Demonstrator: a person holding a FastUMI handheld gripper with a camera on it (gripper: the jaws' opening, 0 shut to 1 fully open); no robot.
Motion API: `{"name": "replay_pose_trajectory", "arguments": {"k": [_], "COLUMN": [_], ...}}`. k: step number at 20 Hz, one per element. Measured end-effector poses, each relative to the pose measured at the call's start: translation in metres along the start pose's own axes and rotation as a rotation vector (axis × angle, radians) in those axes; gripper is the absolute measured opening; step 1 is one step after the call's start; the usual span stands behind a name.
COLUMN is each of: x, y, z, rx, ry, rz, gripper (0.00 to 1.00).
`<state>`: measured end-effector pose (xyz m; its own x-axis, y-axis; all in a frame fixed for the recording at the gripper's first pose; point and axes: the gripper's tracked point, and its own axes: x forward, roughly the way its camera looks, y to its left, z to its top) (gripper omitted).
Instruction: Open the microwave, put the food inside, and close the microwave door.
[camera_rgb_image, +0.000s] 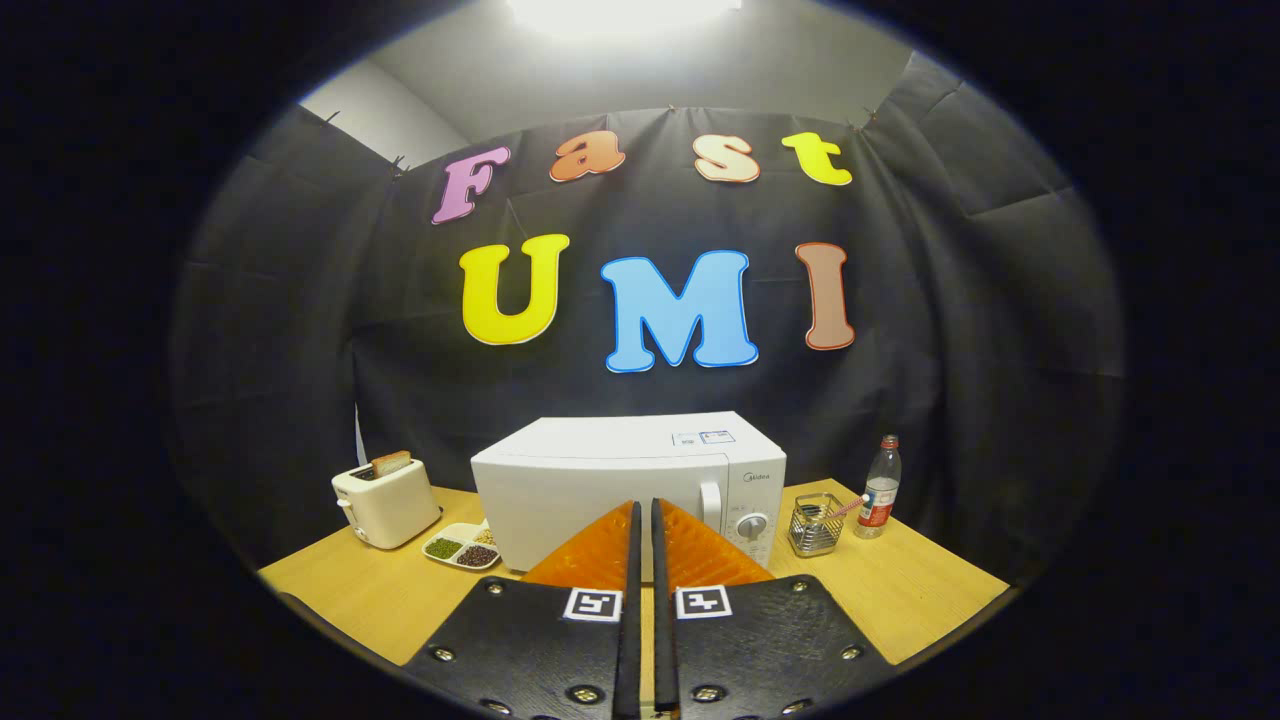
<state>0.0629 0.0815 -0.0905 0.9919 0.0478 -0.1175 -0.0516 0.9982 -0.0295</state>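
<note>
The gripper (644, 520) sits low over the near side of the wooden table (920, 590), level and pointing straight ahead, its 2 fingers pressed almost together with only a thin slit between them and nothing caught in it. Just beyond the fingertips stands the microwave (600, 470), a white boxy unit with a smooth flat top and its door shut; the tips overlap the lower front of that door, though whether they touch it cannot be told. The vertical door handle (711, 503) is just right of the fingers, and below it to the right is a round dial (752, 526) on the control panel.

Left of the microwave, touching or nearly touching its corner, lies a divided dish (460, 548), pale and shallow, with 3 compartments holding green, dark and light grains or beans. Further left is a cream toaster (385, 503), rounded at the corners, with 1 slice of toast (391, 463) poking out of the top.

On the right side of the microwave sits a wire mesh basket (815, 525), metallic and open-topped, with a pinkish stick-like thing leaning out of it. Just beside that stands a clear plastic bottle (880, 487), upright, red-capped, with a label band.

The fingers carry a ribbed, ridged surface, and each mount behind bears 1 square marker.
</note>
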Motion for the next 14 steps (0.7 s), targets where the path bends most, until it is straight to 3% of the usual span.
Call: {"name": "replay_pose_trajectory", "arguments": {"k": [2, 3, 7, 14], "x": [-0.021, -0.027, -0.052, -0.066], "y": [0.005, 0.007, 0.009, 0.013], "z": [0.005, 0.005, 0.009, 0.013], "rx": [-0.001, -0.002, -0.018, -0.031], "ry": [-0.016, -0.019, -0.04, -0.042], "rz": [0.013, 0.021, 0.027, 0.037], "gripper": [0.11, 0.35, 0.94, 0.97]}}
